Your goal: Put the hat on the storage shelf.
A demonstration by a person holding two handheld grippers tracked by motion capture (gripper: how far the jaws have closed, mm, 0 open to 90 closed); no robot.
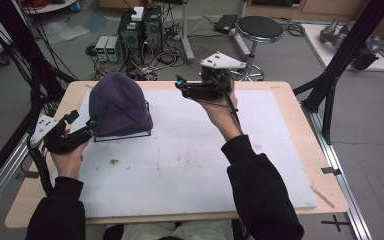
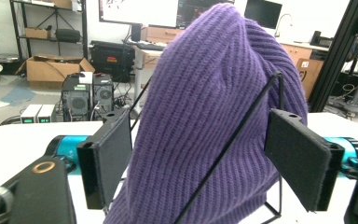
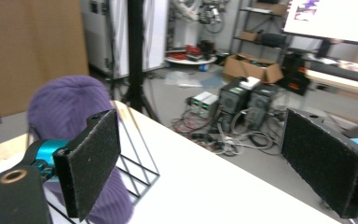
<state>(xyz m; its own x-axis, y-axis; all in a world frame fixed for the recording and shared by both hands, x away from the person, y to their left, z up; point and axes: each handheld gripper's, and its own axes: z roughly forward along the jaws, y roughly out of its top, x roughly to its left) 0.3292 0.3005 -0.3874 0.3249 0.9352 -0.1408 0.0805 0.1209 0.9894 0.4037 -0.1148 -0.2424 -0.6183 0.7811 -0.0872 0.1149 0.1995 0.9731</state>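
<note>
From above our side of the table (image 1: 290, 150) we look forward and down, over the whole white top to the floor beyond. Our left gripper's camera sits low and very close to the purple hat (image 2: 214, 116), facing the far room. Our right gripper's camera rides higher, looking across the table's far edge with the hat (image 3: 67, 105) at its left. All three views share the hat (image 1: 119, 104).
</note>
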